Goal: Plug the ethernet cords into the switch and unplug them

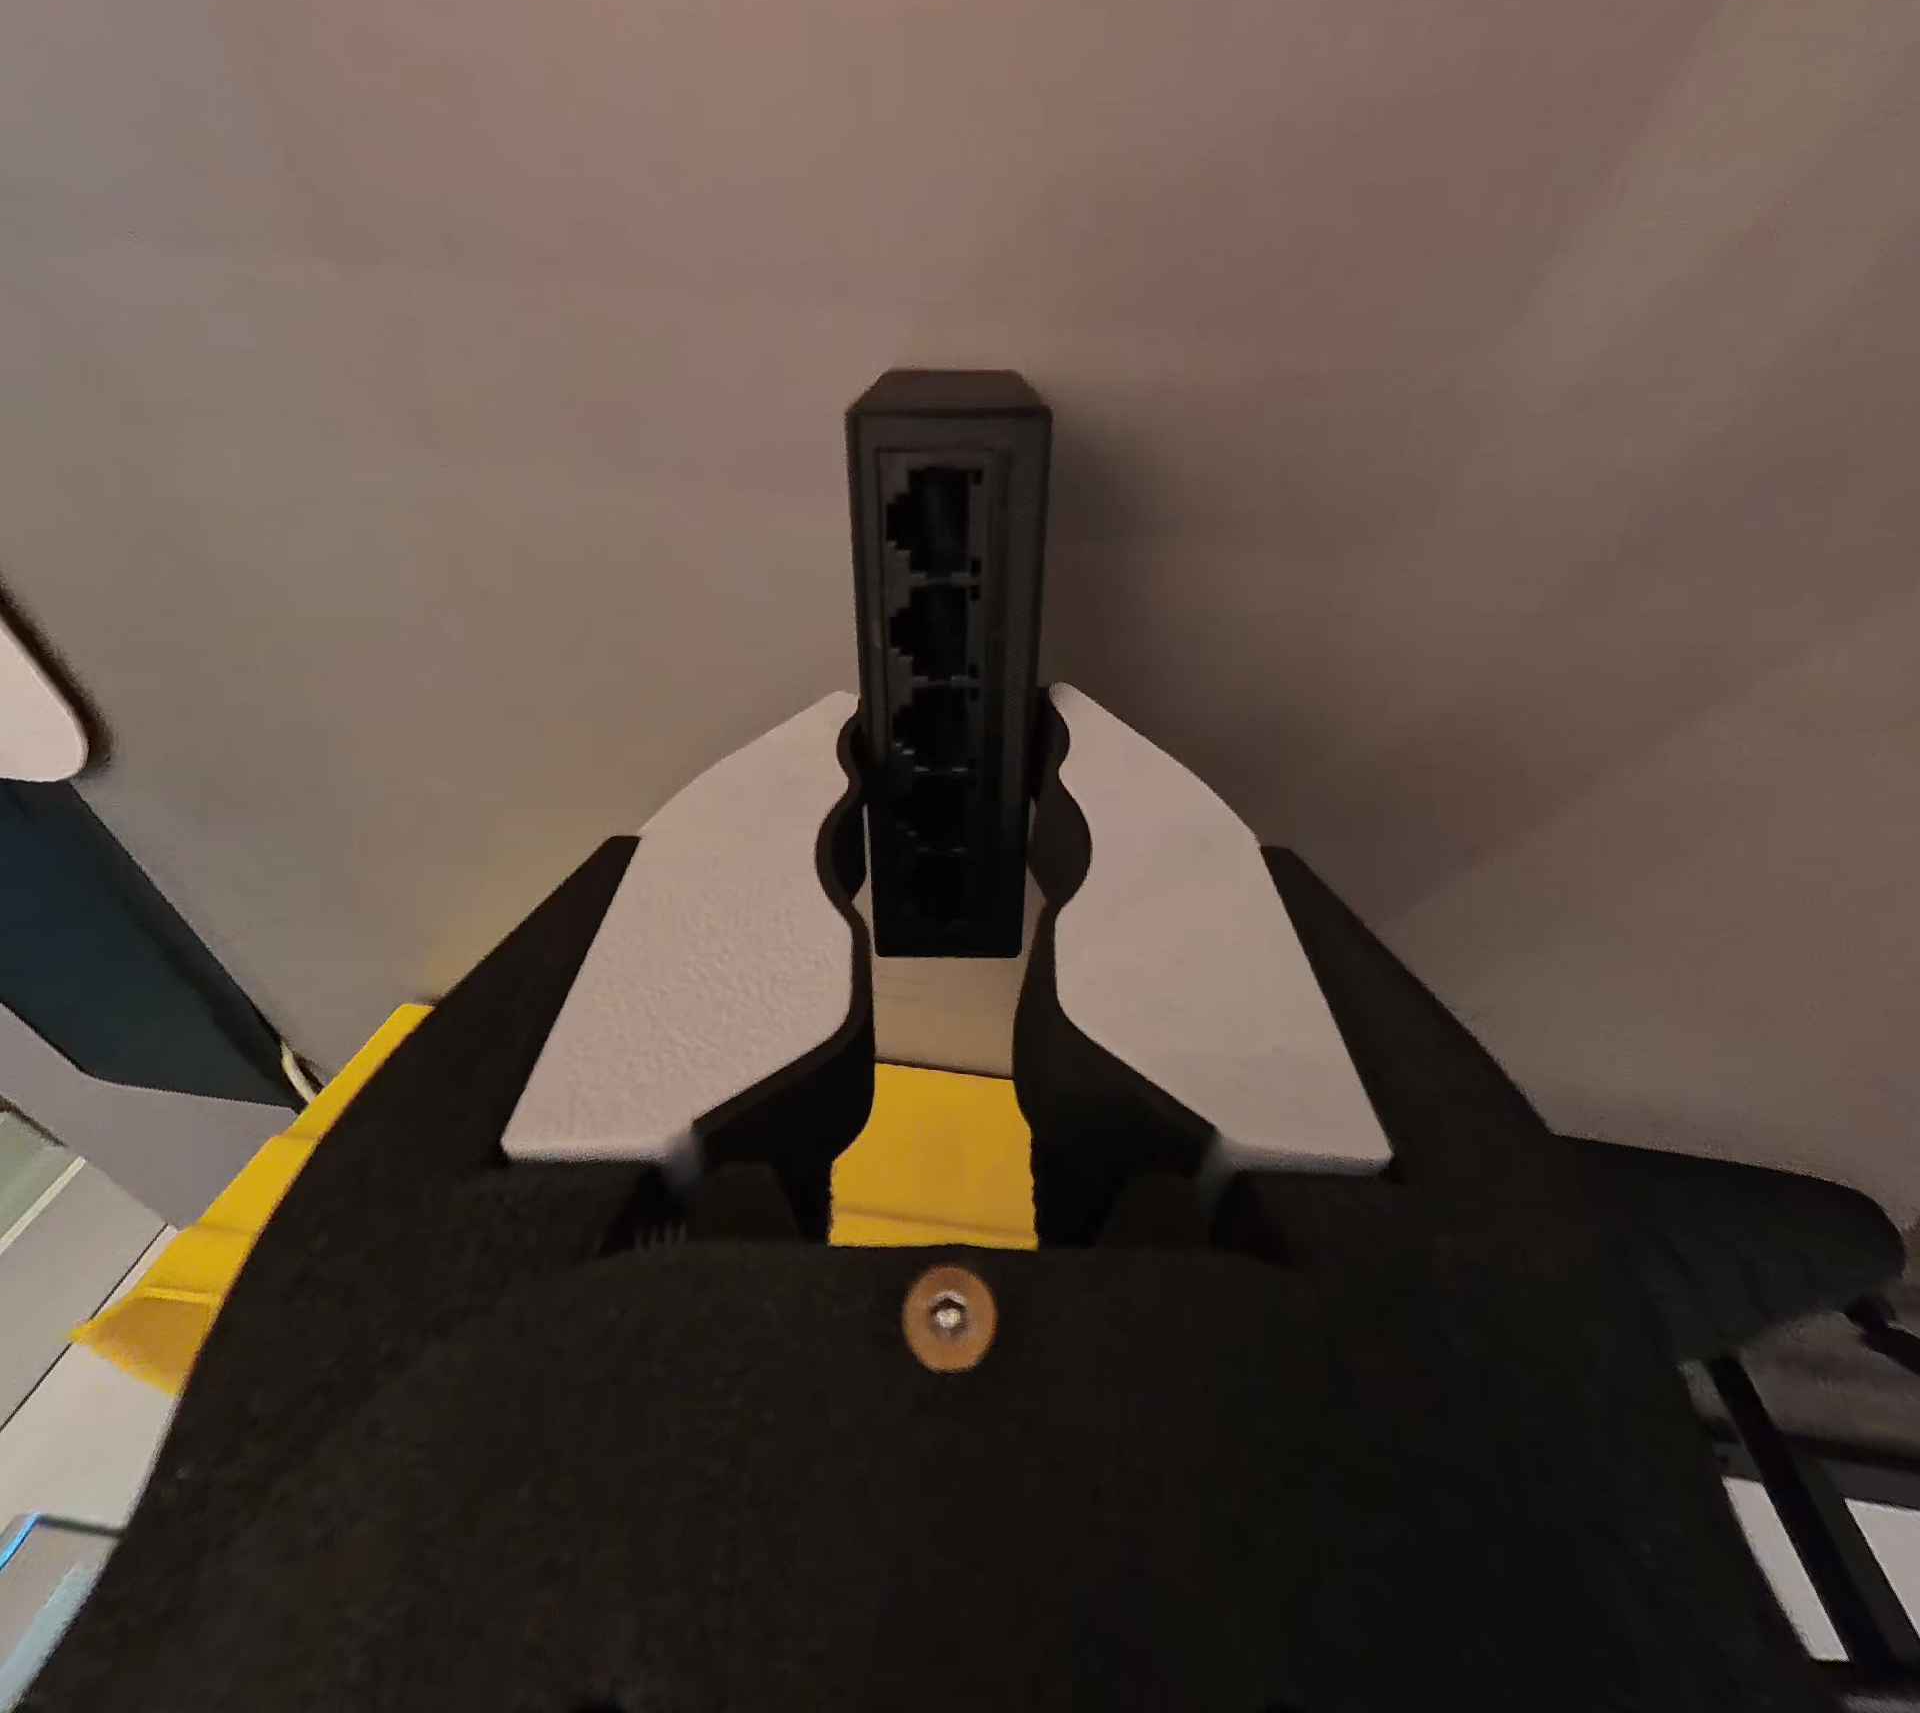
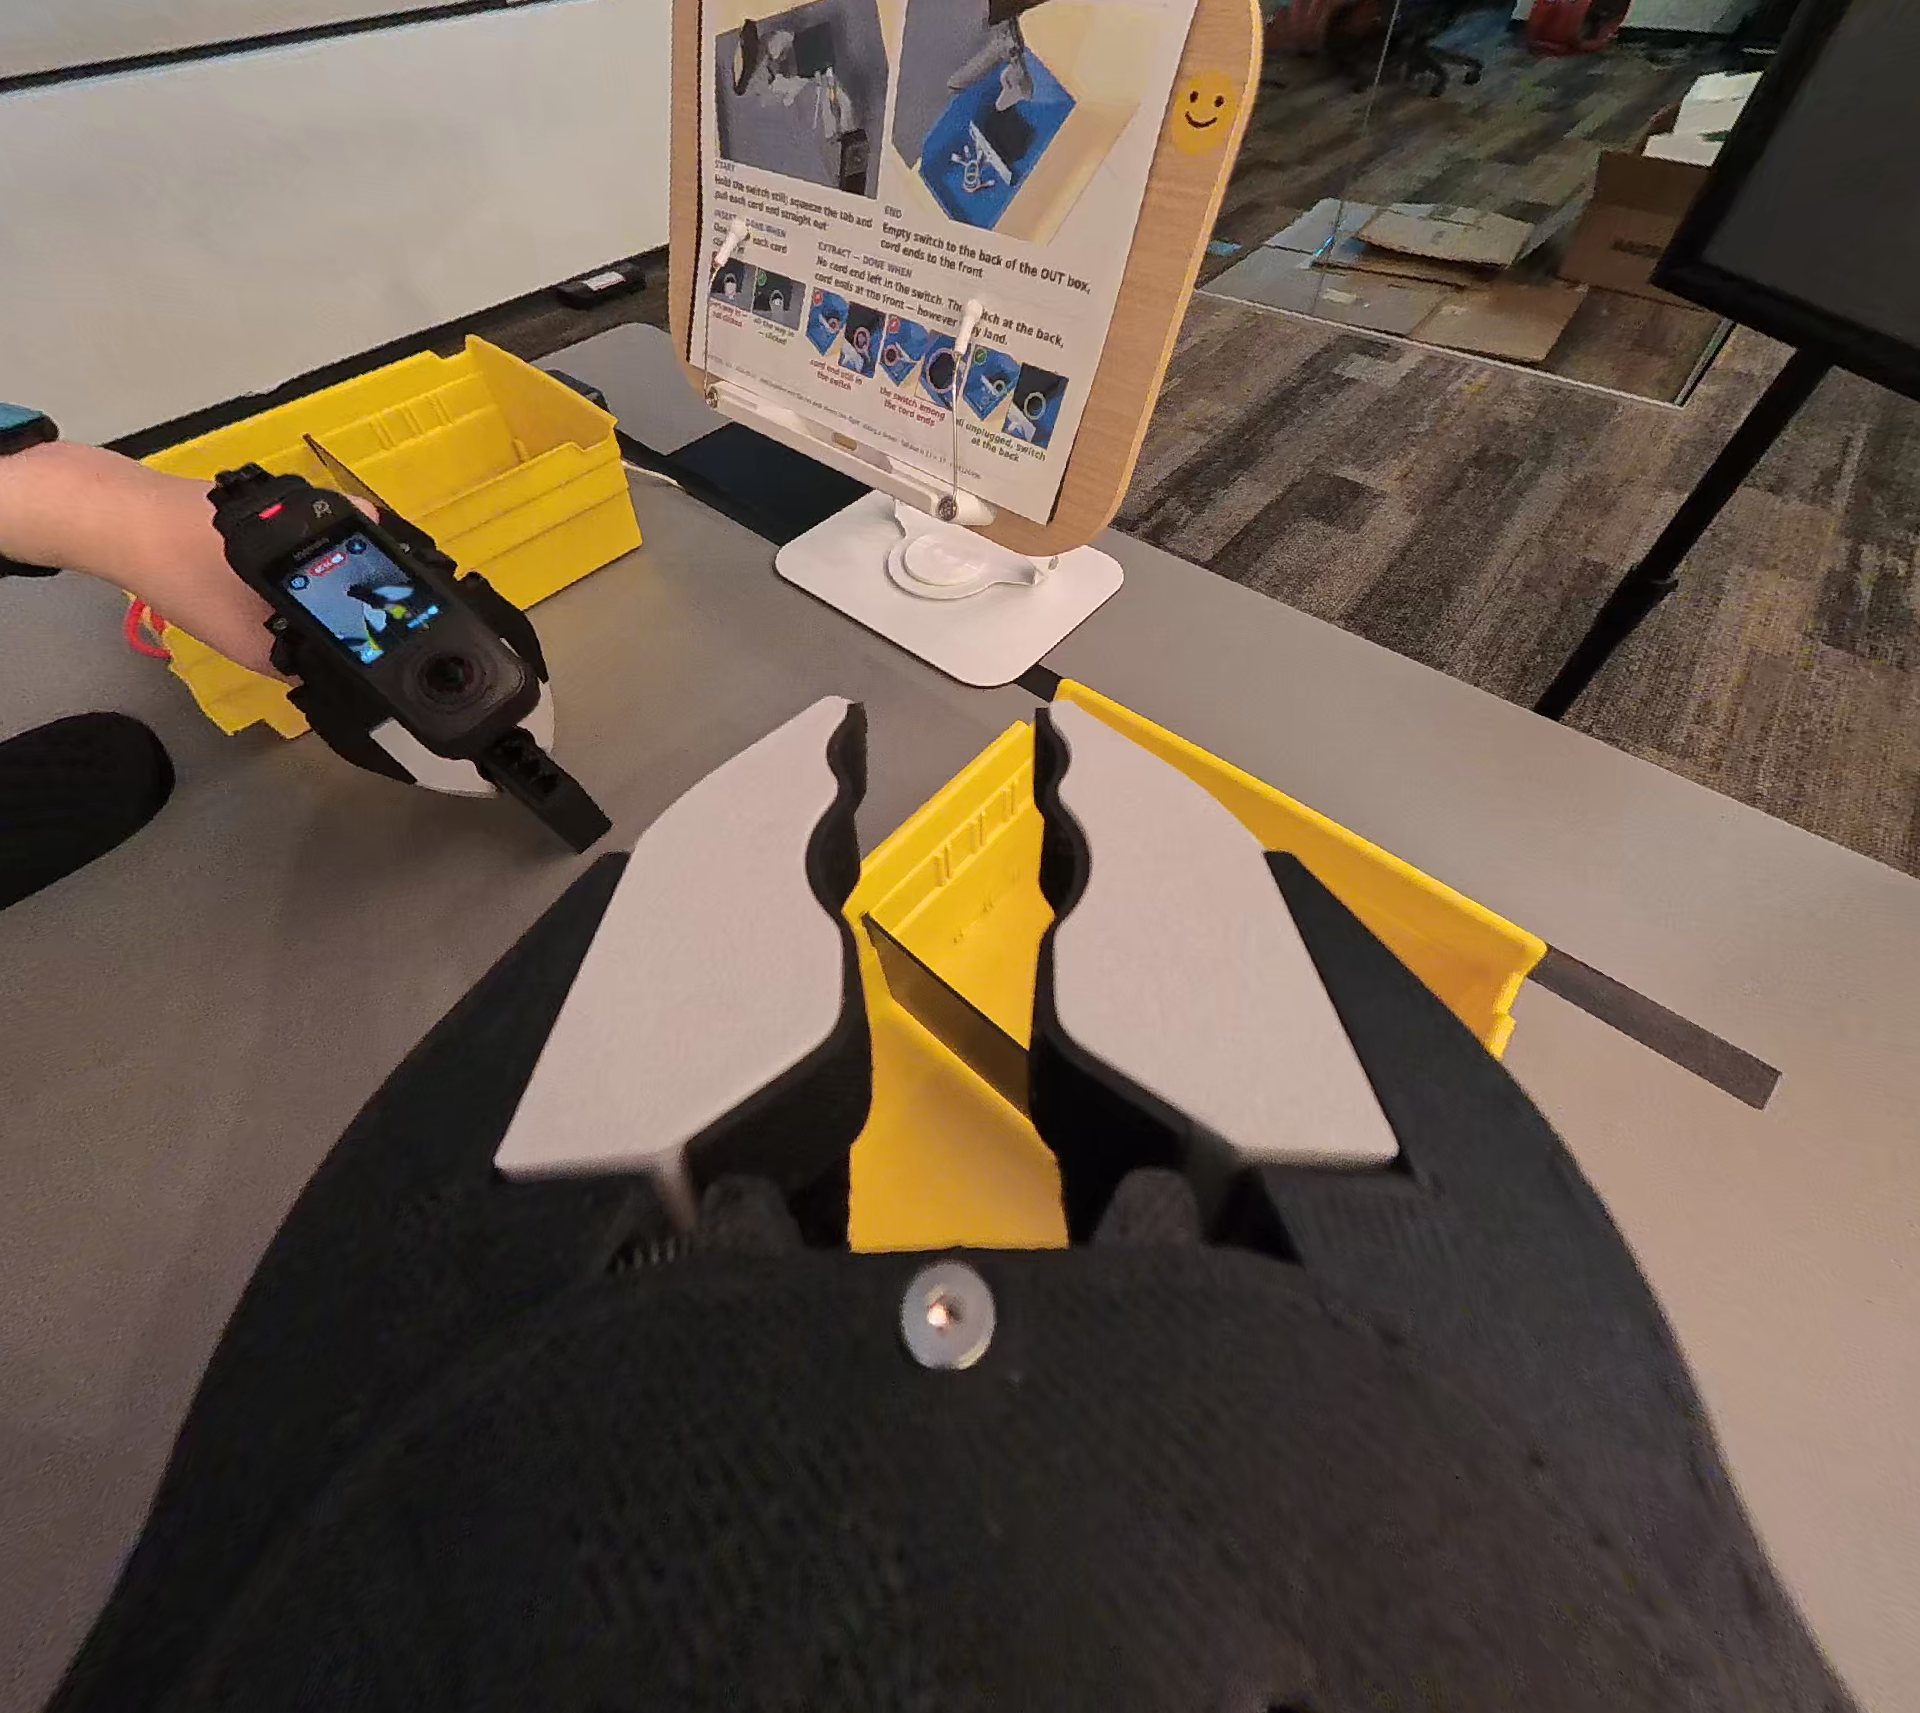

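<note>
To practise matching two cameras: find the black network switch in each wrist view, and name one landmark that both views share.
Left wrist view: the switch stands centre, clamped between the left gripper fingers, ports facing the camera.
Right wrist view: centre left, the switch juts from that gripper above the table.
Shared landmark: yellow bin.

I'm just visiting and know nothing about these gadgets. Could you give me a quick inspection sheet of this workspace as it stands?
Surface: grey table, mostly bare.
Job's things: black switch with a row of empty ports, held in the left gripper; no ethernet cords seen.
Clutter: two yellow bins, a far bin and a near bin with a dark divider; instruction sheet on a white stand.
Grippers: left gripper's jaws shut on the switch; right gripper jaws parted, empty, over the near bin.
Cables: nothing seen plugged in; a thin white wire runs behind the far bin.
Surroundings: whiteboard wall, carpet, flattened cardboard, a dark screen.
</note>
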Available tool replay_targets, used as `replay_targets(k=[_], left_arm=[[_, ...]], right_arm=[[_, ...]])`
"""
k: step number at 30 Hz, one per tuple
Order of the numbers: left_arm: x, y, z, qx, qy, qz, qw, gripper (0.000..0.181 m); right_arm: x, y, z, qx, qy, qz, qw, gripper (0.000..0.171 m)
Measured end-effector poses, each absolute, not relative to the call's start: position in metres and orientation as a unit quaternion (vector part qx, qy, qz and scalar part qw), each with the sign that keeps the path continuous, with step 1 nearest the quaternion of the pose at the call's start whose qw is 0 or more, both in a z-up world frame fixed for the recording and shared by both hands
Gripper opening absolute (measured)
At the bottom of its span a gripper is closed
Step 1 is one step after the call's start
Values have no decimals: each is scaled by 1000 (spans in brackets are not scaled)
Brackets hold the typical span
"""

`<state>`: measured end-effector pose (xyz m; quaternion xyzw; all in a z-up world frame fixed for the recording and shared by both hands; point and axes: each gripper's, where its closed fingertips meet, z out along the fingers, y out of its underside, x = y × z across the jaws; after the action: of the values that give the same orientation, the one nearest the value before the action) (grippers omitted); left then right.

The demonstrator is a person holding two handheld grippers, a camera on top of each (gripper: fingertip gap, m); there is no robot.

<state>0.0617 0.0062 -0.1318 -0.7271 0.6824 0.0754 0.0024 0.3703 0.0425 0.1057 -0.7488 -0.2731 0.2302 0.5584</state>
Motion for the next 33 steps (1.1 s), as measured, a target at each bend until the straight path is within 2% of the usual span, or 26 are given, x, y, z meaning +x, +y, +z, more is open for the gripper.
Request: replay_targets(k=[5, 13, 19, 23, 28, 33], left_arm=[[55, 6, -137, -724, 683, 91, 1, 28], [59, 14, -112, -743, 661, 72, 79, 38], [34, 26, -44, -782, 582, 75, 209, 36], [-26, 20, 0, -808, 508, 90, 283, 34], [-149, -2, -4, -864, 413, 149, 247, 28], [-188, -51, -53, -906, 379, 31, 183, 28]], right_arm=[[371, 42, 103, -751, -276, 233, 553, 32], [364, 43, 100, -754, -290, 224, 545, 32], [361, 44, 100, -753, -298, 213, 547, 32], [361, 45, 100, -754, -299, 206, 548, 32], [363, 47, 98, -758, -297, 197, 546, 32], [359, 48, 94, -763, -305, 184, 540, 32]])
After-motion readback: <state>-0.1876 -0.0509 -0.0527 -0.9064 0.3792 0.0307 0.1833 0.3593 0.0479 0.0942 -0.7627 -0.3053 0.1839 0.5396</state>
